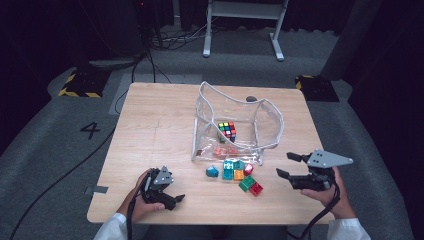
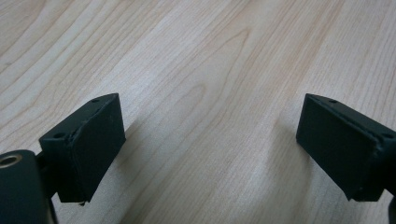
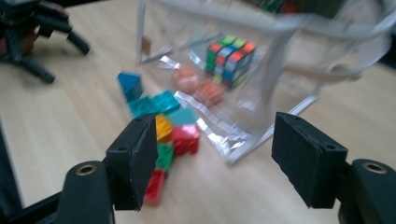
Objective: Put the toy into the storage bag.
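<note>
blocks waiting at the bag mouth, right gripper lined up

a loose cluster of coloured blocks (image 1: 239, 174) is seen on the desk (image 1: 150, 130), just in front of the open mouth of a clear plastic bag (image 1: 235, 125). the cluster is made of teal, orange, red and green pieces; one teal block (image 1: 212, 172) lies slightly apart at its left. inside the bag a puzzle cube (image 1: 227, 131) and a couple of pinkish blocks (image 1: 225, 150) are already held.

the right gripper (image 1: 291, 166) is held near the cluster on its right side, jaws spread with nothing between them; in the right gripper view the blocks are seen beyond the jaws, blurred. the left gripper (image 1: 172, 199) is rested low over bare wood at the near left of the desk, jaws also spread and empty.

the step in hand is judged to be the approach for another pick, with the packing partly done. the next move calls for the right jaws to be lowered around a single block at the cluster's edge, closed on it alone, and carried over the bag's floppy rim without the rim being snagged.
</note>
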### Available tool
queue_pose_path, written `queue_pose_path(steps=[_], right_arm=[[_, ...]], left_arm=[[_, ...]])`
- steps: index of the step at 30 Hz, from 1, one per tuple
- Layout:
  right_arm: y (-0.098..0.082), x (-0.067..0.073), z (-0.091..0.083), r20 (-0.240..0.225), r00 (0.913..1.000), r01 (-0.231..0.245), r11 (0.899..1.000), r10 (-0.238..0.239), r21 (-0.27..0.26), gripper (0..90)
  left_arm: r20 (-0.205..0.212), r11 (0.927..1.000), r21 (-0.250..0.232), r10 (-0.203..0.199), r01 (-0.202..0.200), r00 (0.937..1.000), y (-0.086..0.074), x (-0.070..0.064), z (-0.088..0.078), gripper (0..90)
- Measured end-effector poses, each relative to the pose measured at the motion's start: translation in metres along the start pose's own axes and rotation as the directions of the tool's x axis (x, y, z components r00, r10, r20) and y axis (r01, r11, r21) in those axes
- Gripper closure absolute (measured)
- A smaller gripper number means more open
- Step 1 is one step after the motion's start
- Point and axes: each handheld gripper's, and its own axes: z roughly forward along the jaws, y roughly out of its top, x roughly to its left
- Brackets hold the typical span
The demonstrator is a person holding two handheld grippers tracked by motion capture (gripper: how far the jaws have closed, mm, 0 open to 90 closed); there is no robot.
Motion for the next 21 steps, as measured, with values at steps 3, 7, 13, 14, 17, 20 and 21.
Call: queue_pose_path(steps=[3,7,13,14,17,20,21], right_arm=[[-0.018,0.009,0.011,-0.028,0.9996,0.000,0.999,0.001,0.036,31.5],[-0.039,0.022,0.025,-0.091,0.9958,-0.005,0.997,0.011,0.071,31.0],[-0.060,0.038,0.044,-0.146,0.9893,0.016,0.994,0.001,0.111,29.6],[-0.062,0.039,0.047,-0.151,0.9885,0.013,0.993,0.005,0.117,29.5],[-0.068,0.042,0.057,-0.161,0.9865,-0.007,0.991,0.029,0.137,28.9],[-0.070,0.045,0.066,-0.146,0.9889,-0.002,0.987,0.025,0.160,28.6],[-0.070,0.046,0.070,-0.141,0.9896,-0.005,0.987,0.028,0.161,28.7]], left_arm=[[0.000,1.0000,0.000,0.000,0.000,1.0000,0.000,0.000,0.000,8.1],[-0.001,1.0000,0.000,-0.001,0.001,1.0000,0.000,0.000,0.000,8.1],[0.001,1.0000,-0.002,-0.004,0.004,1.0000,0.000,-0.001,0.000,8.1],[0.001,1.0000,-0.002,-0.005,0.005,1.0000,0.000,-0.001,0.000,8.1],[0.000,1.0000,-0.004,-0.007,0.007,1.0000,0.000,-0.001,0.000,8.1],[0.000,1.0000,-0.004,-0.007,0.007,1.0000,0.000,-0.001,0.000,8.2],[0.000,1.0000,-0.004,-0.007,0.007,1.0000,0.000,-0.001,0.000,8.2]])
